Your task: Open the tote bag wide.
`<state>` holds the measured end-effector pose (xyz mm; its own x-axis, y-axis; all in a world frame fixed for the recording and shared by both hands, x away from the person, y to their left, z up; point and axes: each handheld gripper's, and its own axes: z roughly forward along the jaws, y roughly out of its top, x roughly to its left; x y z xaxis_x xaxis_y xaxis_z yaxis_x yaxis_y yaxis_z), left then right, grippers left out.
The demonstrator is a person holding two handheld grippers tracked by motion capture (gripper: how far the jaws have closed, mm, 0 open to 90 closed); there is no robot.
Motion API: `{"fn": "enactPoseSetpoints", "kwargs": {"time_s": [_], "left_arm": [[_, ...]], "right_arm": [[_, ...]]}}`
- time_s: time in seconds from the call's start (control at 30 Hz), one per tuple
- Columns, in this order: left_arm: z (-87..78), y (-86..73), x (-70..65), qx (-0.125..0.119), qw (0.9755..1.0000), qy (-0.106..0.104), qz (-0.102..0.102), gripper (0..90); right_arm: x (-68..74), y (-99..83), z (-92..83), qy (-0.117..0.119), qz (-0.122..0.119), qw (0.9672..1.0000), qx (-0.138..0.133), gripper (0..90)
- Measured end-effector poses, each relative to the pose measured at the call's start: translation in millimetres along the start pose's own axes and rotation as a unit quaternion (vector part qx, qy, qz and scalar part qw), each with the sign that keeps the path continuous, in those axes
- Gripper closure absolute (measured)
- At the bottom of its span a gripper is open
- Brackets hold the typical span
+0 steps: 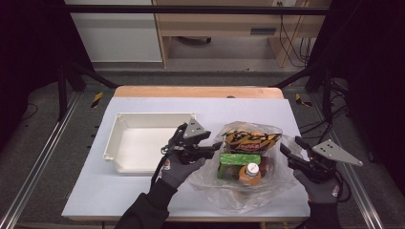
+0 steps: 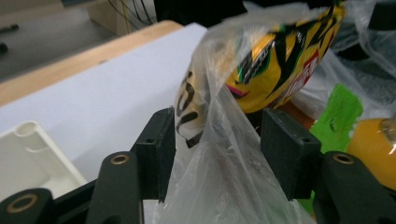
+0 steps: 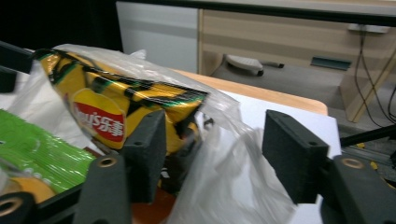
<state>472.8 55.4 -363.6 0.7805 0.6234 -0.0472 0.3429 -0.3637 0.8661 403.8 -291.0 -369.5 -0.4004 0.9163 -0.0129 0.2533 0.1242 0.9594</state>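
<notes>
A clear plastic bag lies on the white table sheet. It holds a yellow and black chip bag, a green packet and an orange bottle with a white cap. My left gripper is at the bag's left edge. Its jaws stand open with loose film between them, and the chip bag is just beyond. My right gripper is at the bag's right edge, open as well. Film hangs between its pads without being pressed, close to the chip bag.
A white plastic tray with nothing in it sits left of the bag, beside my left hand. The table's wooden far edge lies behind. Black frame posts stand at both sides, and cables run across the floor at the right.
</notes>
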Motion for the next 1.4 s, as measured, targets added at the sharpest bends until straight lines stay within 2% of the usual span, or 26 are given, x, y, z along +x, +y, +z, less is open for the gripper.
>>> {"fn": "enactPoseSetpoints", "kwargs": {"time_s": [0.03, 0.1, 0.2, 0.23, 0.27, 0.3, 0.43, 0.5, 0.53, 0.6, 0.67, 0.7, 0.73, 0.77, 0.8, 0.9, 0.93, 0.97, 1.0, 1.03, 1.07, 1.1, 1.33, 1.37, 1.4], "left_arm": [[5.7, -0.8, -0.5, 0.01, 0.9999, -0.001, 0.001, 44.9], [14.4, -3.0, -0.8, 0.029, 0.9996, 0.002, 0.001, 53.0], [16.2, -3.5, -1.0, 0.037, 0.9992, 0.013, 0.006, 72.1], [16.3, -3.2, -1.4, 0.039, 0.9989, 0.024, 0.012, 77.9], [16.3, -3.2, -1.4, 0.039, 0.9989, 0.024, 0.012, 82.4], [16.1, -2.9, -0.6, 0.04, 0.999, 0.018, 0.011, 87.1], [14.8, -1.6, 1.4, 0.035, 0.9992, 0.018, 0.008, 89.8], [13.6, -0.1, 2.5, 0.03, 0.9992, 0.027, 0.009, 90.0], [14.5, 1.1, 3.9, 0.03, 0.9988, 0.037, 0.008, 90.0], [16.3, 1.5, 5.0, 0.033, 0.9984, 0.045, 0.008, 90.0], [22.8, 1.4, 8.3, 0.048, 0.997, 0.06, 0.005, 90.0], [32.2, -0.6, 12.3, 0.068, 0.9951, 0.072, -0.002, 89.9], [32.2, -0.6, 12.3, 0.068, 0.9951, 0.072, -0.002, 90.0], [43.4, -4.5, 14.9, 0.09, 0.9925, 0.082, -0.006, 89.9], [43.4, -4.5, 14.9, 0.09, 0.9925, 0.082, -0.006, 89.9], [61.4, -13.1, 12.3, 0.132, 0.9871, 0.09, -0.009, 89.9], [61.4, -13.1, 12.3, 0.132, 0.9871, 0.09, -0.009, 90.0], [67.4, -16.6, 9.1, 0.141, 0.9852, 0.096, -0.005, 89.9], [67.4, -16.6, 9.1, 0.141, 0.9852, 0.096, -0.005, 89.9], [71.2, -19.6, 7.1, 0.146, 0.9845, 0.097, -0.005, 89.9], [71.2, -19.6, 7.1, 0.146, 0.9845, 0.097, -0.005, 89.9], [73.7, -22.2, 6.7, 0.145, 0.9844, 0.099, -0.008, 89.9], [82.6, -31.2, 4.9, 0.149, 0.9836, 0.1, -0.022, 89.9], [86.1, -34.0, 3.3, 0.153, 0.9827, 0.103, -0.022, 89.9], [86.1, -34.0, 3.3, 0.153, 0.9827, 0.103, -0.022, 89.8]], "right_arm": [[2.0, 1.5, 2.2, 0.002, -0.006, 1.0, 0.006, 38.5], [5.0, -0.6, 13.1, 0.0, -0.017, 0.9995, 0.028, 36.1], [4.2, -6.2, 21.0, -0.003, -0.012, 0.999, 0.044, 37.2], [2.2, -12.7, 27.5, -0.006, -0.008, 0.9984, 0.055, 41.5], [2.2, -12.7, 27.5, -0.006, -0.008, 0.9984, 0.055, 41.5], [-0.4, -18.7, 32.4, -0.007, -0.006, 0.998, 0.062, 45.1], [-2.1, -24.2, 37.4, -0.006, -0.008, 0.9975, 0.071, 52.1], [-2.5, -27.0, 40.2, -0.007, -0.011, 0.9966, 0.081, 64.0], [-2.9, -28.0, 41.0, -0.01, -0.007, 0.9963, 0.086, 75.8], [-4.6, -28.9, 41.7, -0.011, 0.0, 0.996, 0.088, 83.9], [-5.6, -29.5, 42.5, -0.015, 0.002, 0.9959, 0.089, 85.6], [-8.4, -32.1, 45.6, -0.025, 0.008, 0.995, 0.096, 87.0], [-8.4, -32.1, 45.6, -0.025, 0.008, 0.995, 0.096, 87.0], [-10.2, -35.3, 49.1, -0.033, 0.009, 0.9938, 0.106, 87.2], [-10.2, -35.3, 49.1, -0.033, 0.009, 0.9938, 0.106, 87.2], [-12.4, -45.4, 58.1, -0.049, 0.001, 0.9895, 0.136, 87.2], [-12.4, -45.4, 58.1, -0.049, 0.001, 0.9895, 0.136, 87.2], [-14.3, -50.8, 62.6, -0.054, -0.001, 0.9874, 0.149, 87.2], [-14.3, -50.8, 62.6, -0.054, -0.001, 0.9874, 0.149, 87.2], [-16.2, -56.4, 66.4, -0.055, 0.001, 0.9852, 0.162, 87.2], [-16.2, -56.4, 66.4, -0.055, 0.001, 0.9852, 0.162, 87.2], [-16.7, -61.2, 70.2, -0.057, 0.001, 0.9832, 0.174, 87.2], [-18.8, -75.1, 79.8, -0.058, 0.008, 0.9794, 0.193, 87.2], [-19.1, -78.0, 83.0, -0.062, 0.009, 0.9764, 0.207, 87.0], [-19.1, -78.0, 83.0, -0.062, 0.009, 0.9764, 0.207, 87.0]]}}
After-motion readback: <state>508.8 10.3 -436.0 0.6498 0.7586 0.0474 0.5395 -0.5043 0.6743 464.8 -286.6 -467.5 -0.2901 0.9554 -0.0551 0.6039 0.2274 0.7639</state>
